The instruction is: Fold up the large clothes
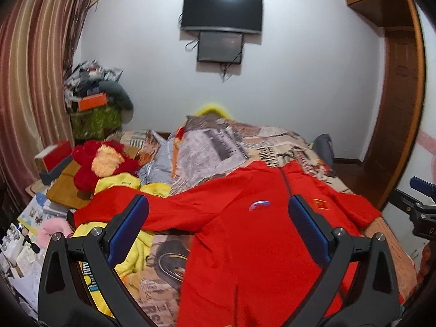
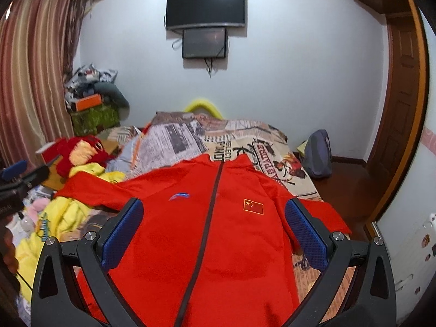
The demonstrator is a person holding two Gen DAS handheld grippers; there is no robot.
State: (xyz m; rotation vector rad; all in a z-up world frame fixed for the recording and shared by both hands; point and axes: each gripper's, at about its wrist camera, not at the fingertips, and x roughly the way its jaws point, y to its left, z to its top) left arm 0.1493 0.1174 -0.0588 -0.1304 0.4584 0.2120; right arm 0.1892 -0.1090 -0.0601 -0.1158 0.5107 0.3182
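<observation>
Above red jacket (image 2: 207, 245), wide-open empty fingers (image 2: 122, 234).

Both wrist views above bed (image 1: 272, 136), facing wall (perhaps level)

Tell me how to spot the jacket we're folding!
Find the bed under the wall TV. The jacket lies spread flat on its near end, front up. It is plain red with a dark zip and a small flag badge, unlike the yellow garment and fuzzy red toy beside it.
</observation>
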